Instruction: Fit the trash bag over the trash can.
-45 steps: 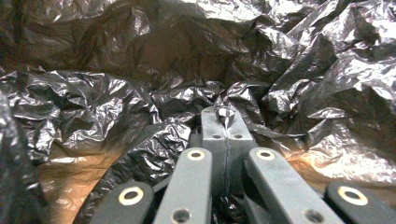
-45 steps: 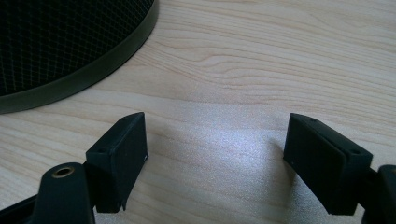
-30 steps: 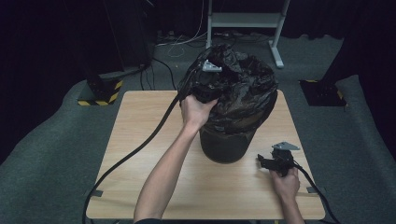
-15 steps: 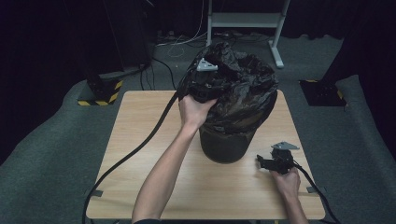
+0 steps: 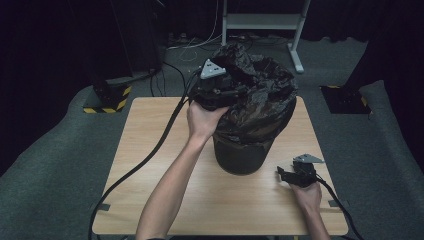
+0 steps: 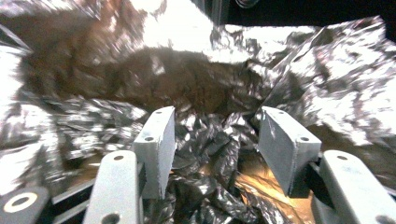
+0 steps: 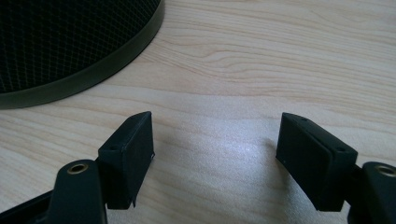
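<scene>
A black mesh bin (image 5: 242, 157) stands on the wooden table (image 5: 145, 125), lined with a crumpled black plastic bag (image 5: 265, 95) that spills over its rim. My left gripper (image 5: 239, 93) is at the bag's left upper edge, pointing into it. Its jaws have just been opening; in the left gripper view (image 6: 217, 128) loose folds of bag (image 6: 187, 79) lie between the pads (image 6: 156, 140) without being pressed. My right gripper (image 5: 280, 174) rests on the table right of the bin (image 7: 70, 42). Its jaws have just been closing a little and stand open (image 7: 215, 135) over bare wood (image 7: 280, 56).
The left gripper's thick cable (image 5: 150, 150) trails across the table's left half to the front edge. Behind the table are a yellow-and-black striped block (image 5: 107, 102), loose cables and a white stand (image 5: 260, 22) on grey carpet.
My left hand has lifted a little and shifted along the bag's rim, and its gripper has let go of the plastic. The right hand has stayed put.
</scene>
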`<state>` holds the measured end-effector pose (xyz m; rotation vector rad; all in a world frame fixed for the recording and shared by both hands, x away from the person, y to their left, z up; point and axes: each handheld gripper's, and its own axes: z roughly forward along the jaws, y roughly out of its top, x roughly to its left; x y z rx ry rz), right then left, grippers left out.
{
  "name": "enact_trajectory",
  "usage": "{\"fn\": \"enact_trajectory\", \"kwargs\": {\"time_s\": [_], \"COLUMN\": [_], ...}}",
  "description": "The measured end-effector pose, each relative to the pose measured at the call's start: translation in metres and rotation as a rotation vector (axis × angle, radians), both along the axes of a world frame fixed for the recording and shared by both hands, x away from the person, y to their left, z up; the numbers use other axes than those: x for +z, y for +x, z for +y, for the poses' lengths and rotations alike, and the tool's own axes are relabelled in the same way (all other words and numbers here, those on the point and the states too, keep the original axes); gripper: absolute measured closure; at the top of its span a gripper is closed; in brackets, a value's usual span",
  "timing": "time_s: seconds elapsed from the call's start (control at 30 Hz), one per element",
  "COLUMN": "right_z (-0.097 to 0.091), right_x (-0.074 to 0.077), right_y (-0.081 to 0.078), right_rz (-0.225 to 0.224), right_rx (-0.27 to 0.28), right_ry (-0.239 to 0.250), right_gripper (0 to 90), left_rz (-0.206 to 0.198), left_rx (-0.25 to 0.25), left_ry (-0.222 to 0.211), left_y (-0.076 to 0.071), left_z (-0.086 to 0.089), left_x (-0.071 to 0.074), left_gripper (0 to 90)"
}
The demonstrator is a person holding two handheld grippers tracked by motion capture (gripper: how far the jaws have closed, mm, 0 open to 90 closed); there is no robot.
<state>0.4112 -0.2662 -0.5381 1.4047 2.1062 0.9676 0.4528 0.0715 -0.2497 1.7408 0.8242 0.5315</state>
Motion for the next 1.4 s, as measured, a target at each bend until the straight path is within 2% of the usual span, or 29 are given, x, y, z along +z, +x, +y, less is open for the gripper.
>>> {"fn": "enact_trajectory", "kwargs": {"time_s": [0.07, 0.1, 0.27, 0.53, 0.63, 0.8, 0.83, 0.93, 1.07, 1.17, 1.2, 1.4], "right_z": [-0.002, -0.004, -0.007, -0.005, -0.005, -0.006, -0.006, -0.005, -0.005, -0.005, -0.005, -0.006], "right_x": [0.002, 0.006, 0.021, 0.045, 0.050, 0.055, 0.057, 0.063, 0.075, 0.083, 0.091, 0.108], "right_y": [-0.001, -0.002, -0.005, -0.008, -0.009, -0.010, -0.011, -0.012, -0.013, -0.013, -0.013, -0.013], "right_rz": [0.003, -0.007, -0.053, -0.108, -0.123, -0.136, -0.144, -0.159, -0.164, -0.175, -0.179, -0.200], "right_rx": [-0.001, 0.000, -0.011, 0.002, 0.003, 0.026, 0.031, 0.045, 0.069, 0.072, 0.076, 0.083], "right_ry": [0.018, 0.039, 0.082, 0.095, 0.100, 0.125, 0.121, 0.116, 0.140, 0.146, 0.160, 0.177], "right_gripper": [28.7, 30.1, 32.5, 33.5, 34.6, 38.3, 40.1, 40.9, 42.7, 42.6, 43.1, 41.9], "left_rz": [-0.008, -0.009, -0.035, -0.041, -0.048, -0.070, -0.070, -0.072, -0.064, -0.056, -0.045, -0.009], "left_rx": [0.006, 0.010, 0.019, 0.054, 0.074, 0.116, 0.116, 0.144, 0.175, 0.190, 0.197, 0.215], "left_ry": [-0.004, -0.006, -0.020, -0.040, -0.046, -0.082, -0.082, -0.131, -0.160, -0.167, -0.172, -0.184], "left_y": [-0.003, -0.004, -0.011, -0.019, -0.025, -0.038, -0.038, -0.044, -0.048, -0.050, -0.050, -0.051], "left_z": [0.005, 0.006, 0.016, 0.035, 0.049, 0.074, 0.074, 0.093, 0.108, 0.114, 0.119, 0.127], "left_x": [0.003, 0.003, 0.009, 0.005, 0.003, 0.000, 0.000, -0.005, -0.014, -0.020, -0.026, -0.044], "left_gripper": [45.4, 45.2, 45.1, 45.3, 45.5, 45.2, 45.1, 44.8, 44.9, 44.9, 44.9, 44.9]}}
